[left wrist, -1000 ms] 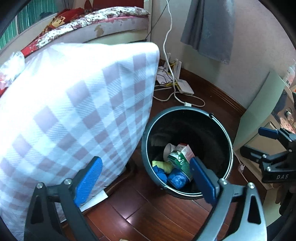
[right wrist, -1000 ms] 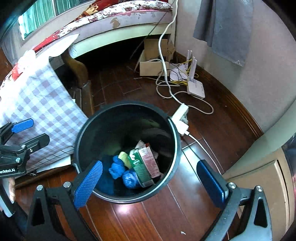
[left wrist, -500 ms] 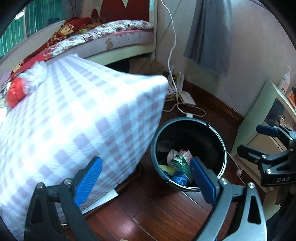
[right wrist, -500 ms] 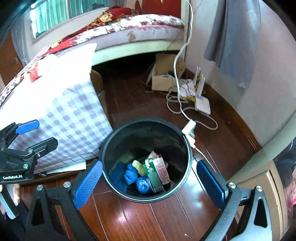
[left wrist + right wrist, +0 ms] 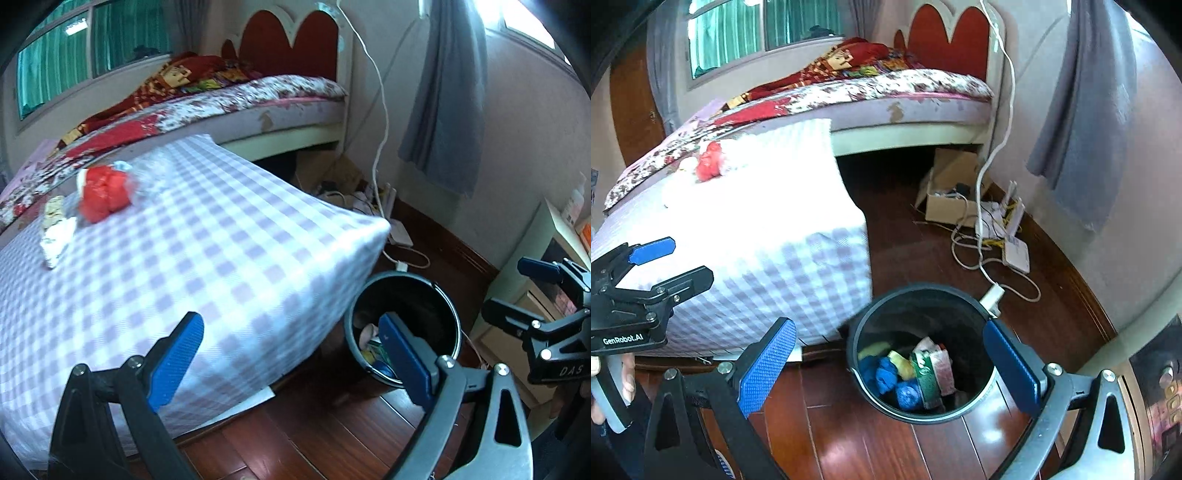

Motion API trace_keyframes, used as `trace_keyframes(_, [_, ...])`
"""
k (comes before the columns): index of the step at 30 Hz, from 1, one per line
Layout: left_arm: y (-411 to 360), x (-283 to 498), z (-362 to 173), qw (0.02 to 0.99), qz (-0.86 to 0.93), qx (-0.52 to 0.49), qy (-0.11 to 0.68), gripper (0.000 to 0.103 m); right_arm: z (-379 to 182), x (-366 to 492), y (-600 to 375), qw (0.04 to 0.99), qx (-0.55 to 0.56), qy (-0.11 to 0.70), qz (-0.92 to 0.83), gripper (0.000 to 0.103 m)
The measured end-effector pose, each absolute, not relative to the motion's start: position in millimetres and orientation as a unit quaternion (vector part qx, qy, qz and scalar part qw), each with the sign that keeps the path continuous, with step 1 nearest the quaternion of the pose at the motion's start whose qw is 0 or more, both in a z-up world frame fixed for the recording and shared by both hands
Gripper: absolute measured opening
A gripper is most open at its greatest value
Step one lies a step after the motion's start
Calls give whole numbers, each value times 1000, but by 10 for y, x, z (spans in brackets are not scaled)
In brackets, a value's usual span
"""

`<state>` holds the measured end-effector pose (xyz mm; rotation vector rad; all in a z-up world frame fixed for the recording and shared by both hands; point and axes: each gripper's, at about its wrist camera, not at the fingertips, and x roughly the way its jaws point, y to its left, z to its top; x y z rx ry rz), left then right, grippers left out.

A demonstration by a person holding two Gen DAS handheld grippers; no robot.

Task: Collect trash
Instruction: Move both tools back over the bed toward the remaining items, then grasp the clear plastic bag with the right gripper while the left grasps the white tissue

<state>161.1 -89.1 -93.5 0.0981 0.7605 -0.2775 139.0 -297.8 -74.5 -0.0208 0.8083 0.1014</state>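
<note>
**Both grippers empty above the bin, red trash on the worktop**

The left gripper [image 5: 290, 356] hangs with its jaws wide apart and nothing between them. In its view the checked cloth of the worktop [image 5: 221, 258] fills the frame from nine to twelve o'clock, and a crumpled red wrapper [image 5: 105, 192] lies on it far off at about ten o'clock, well apart from the jaws, with pale scraps [image 5: 55, 236] just beside it. The black bin [image 5: 406, 325] stands on the wooden floor [image 5: 314, 435] at three o'clock, partly behind the right-hand blue pad.

The right gripper [image 5: 890, 363] also has its jaws spread and empty. The bin [image 5: 923, 354] sits between them, holding blue wads, a yellow scrap and a green carton [image 5: 925, 376]. The red wrapper [image 5: 709, 166] shows at ten o'clock on the worktop, near the bed [image 5: 886, 92].
</note>
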Motion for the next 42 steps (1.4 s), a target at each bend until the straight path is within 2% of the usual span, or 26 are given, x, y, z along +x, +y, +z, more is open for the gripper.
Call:
trace_keyframes(21, [589, 1779, -758, 937, -10, -1, 349, 97, -418, 2008, -1478, 913, -60, 369, 160, 102])
trace_keyframes(34, [1559, 2593, -915, 926, 82, -24, 368, 97, -486, 3044, -613, 894, -70, 389, 213, 102])
trace_keyframes(38, [1674, 2856, -1021, 921, 82, -41, 379, 91, -544, 3455, -421, 894, -70, 387, 217, 102])
trace_keyframes(42, [1744, 3109, -1084, 917, 69, -55, 388, 80, -581, 3756, -355, 893, -63, 390, 218, 92])
